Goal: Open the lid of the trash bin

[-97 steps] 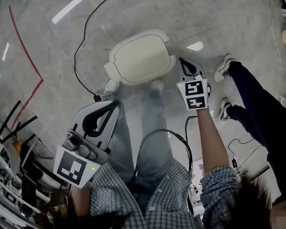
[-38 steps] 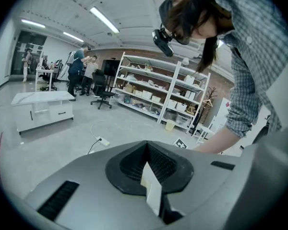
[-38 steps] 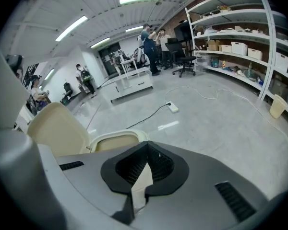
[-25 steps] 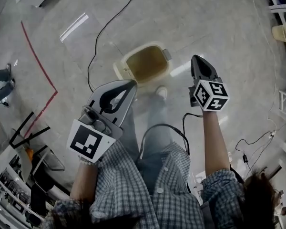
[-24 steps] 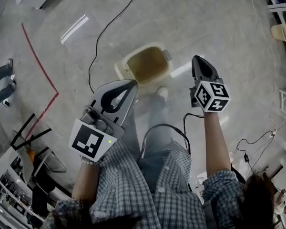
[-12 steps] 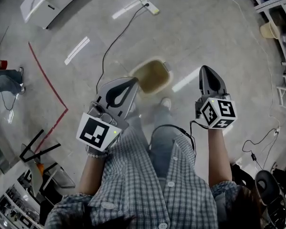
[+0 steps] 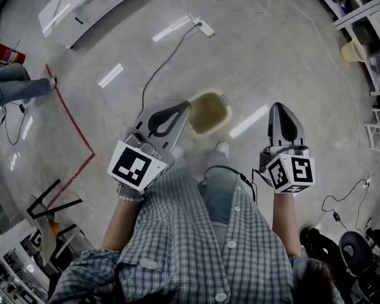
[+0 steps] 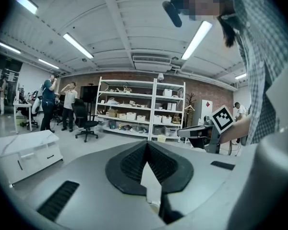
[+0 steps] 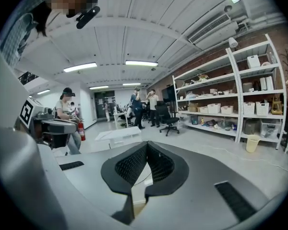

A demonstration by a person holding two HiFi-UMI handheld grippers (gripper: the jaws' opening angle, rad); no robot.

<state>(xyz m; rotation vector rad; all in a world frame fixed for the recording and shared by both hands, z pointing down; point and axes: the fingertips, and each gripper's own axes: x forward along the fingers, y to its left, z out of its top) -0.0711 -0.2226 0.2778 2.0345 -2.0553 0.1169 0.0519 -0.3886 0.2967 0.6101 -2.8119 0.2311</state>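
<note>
The cream trash bin [image 7: 209, 113] stands on the floor just ahead of the person's feet, and its mouth shows a brownish inside with no lid over it. My left gripper [image 7: 182, 104] is held high at the bin's left edge in the head view, shut and holding nothing. My right gripper [image 7: 280, 108] hovers to the right of the bin, well apart from it, also shut and holding nothing. Both gripper views look level across the room: the left gripper [image 8: 147, 145] and right gripper [image 9: 146, 145] show their tips meeting, and the bin is outside both views.
A black cable runs from the bin to a power strip [image 7: 202, 27]. A white cabinet [image 7: 92, 2] lies at the far left, with red floor tape [image 7: 69, 116] and a person's legs [image 7: 16, 87] nearby. Shelving [image 8: 139, 111] lines the wall, and an office chair [image 7: 358, 252] sits at the lower right.
The lid was down on the bin at first and the bin now stands open. Both grippers have risen away from it, and the head view has pulled back, so the bin looks smaller.
</note>
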